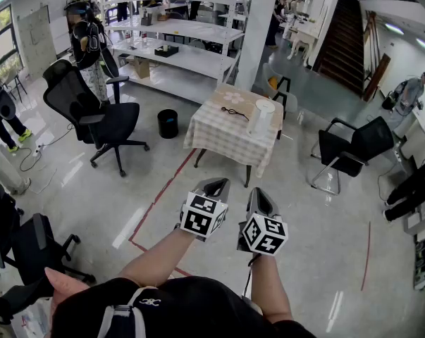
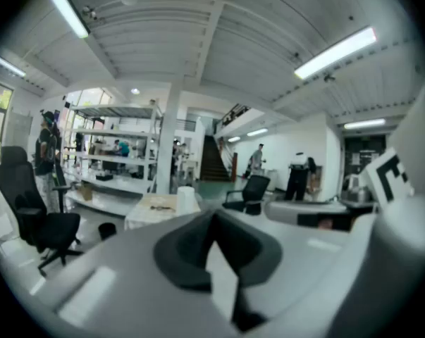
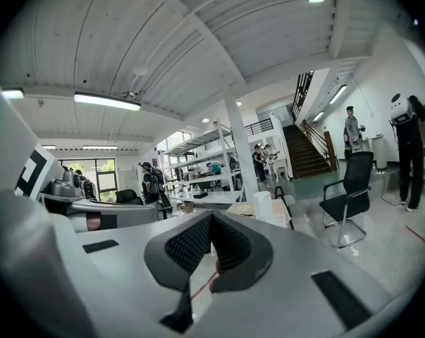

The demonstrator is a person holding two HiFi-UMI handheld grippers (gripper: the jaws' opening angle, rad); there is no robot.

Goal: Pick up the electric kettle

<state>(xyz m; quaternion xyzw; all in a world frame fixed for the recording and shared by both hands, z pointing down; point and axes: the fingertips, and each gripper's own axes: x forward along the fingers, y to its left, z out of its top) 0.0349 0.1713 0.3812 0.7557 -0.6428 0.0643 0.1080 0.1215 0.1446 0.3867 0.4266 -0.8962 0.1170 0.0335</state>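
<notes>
Electric kettle (image 1: pixel 261 117): a white kettle is seen standing upright on the right part of a small table, well apart from both grippers. It is also seen far ahead in the left gripper view (image 2: pixel 187 200) and the right gripper view (image 3: pixel 263 206).
Table (image 1: pixel 223 139): it is covered by a checked cloth.
Cord (image 1: pixel 235 111): a thin black cord is laid on the cloth just left of the kettle.
Left gripper (image 1: pixel 213 184): it is held out over the bare floor and pointed toward the table. Its jaws are pressed together, with nothing gripped between them.
Right gripper (image 1: pixel 259 194): it is held just beside the left one and pointed the same way. Its jaws are likewise brought together on nothing.
Floor line (image 1: pixel 159 196): a red line is marked on the floor between the grippers and the table.
Bin (image 1: pixel 168 123): a black bin is set on the floor left of the table.
Chairs: one black office chair (image 1: pixel 103 122) is placed further left, another (image 1: pixel 353 150) to the right of the table.
Shelving (image 1: pixel 177 48): white racks are seen behind the table.
</notes>
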